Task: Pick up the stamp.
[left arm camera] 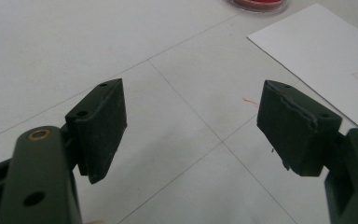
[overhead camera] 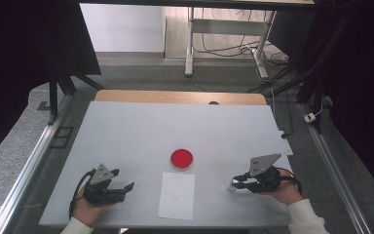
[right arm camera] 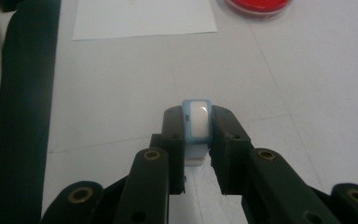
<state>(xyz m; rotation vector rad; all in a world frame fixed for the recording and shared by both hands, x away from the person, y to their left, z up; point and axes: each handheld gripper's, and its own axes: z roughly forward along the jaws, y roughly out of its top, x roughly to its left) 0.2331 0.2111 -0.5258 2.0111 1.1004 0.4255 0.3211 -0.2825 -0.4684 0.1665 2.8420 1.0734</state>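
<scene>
High view – right gripper (overhead camera: 237, 184): lying at the lower right of the frame, its jaws closing on a small blue-and-white object (overhead camera: 233, 185) just above the table (overhead camera: 126, 126).
High view – left gripper (overhead camera: 126, 187): resting at the lower left, jaws standing apart and holding nothing.
High view – layout: a red dish (overhead camera: 181, 159) is sitting at centre, with a white sheet of paper (overhead camera: 177, 195) directly below it in the frame, between the two grippers.
Left gripper view – left gripper (left arm camera: 191, 126): jaws gaping wide over bare table; the paper (left arm camera: 326, 51) is showing at the upper right and the dish edge (left arm camera: 258, 4) at the top.
Right gripper view – right gripper (right arm camera: 199, 126): jaws clamping the blue-and-white object (right arm camera: 198, 121) by its narrow sides; the dish (right arm camera: 258, 7) is showing at the upper right, the paper (right arm camera: 144, 16) at the upper left.
Risk – slip: the object is being pinched near the jaw tips on smooth sides; it is likely to twist or drop if the grip eases.
Risk – paper: the loose sheet is liable to skid if a jaw drags across it.
Risk – dish: it is standing close to the sheet and could be knocked.
View difference: the right gripper view is revealing the object's blue rim and white face, which the high view is blurring; the high view alone is giving the whole layout.
</scene>
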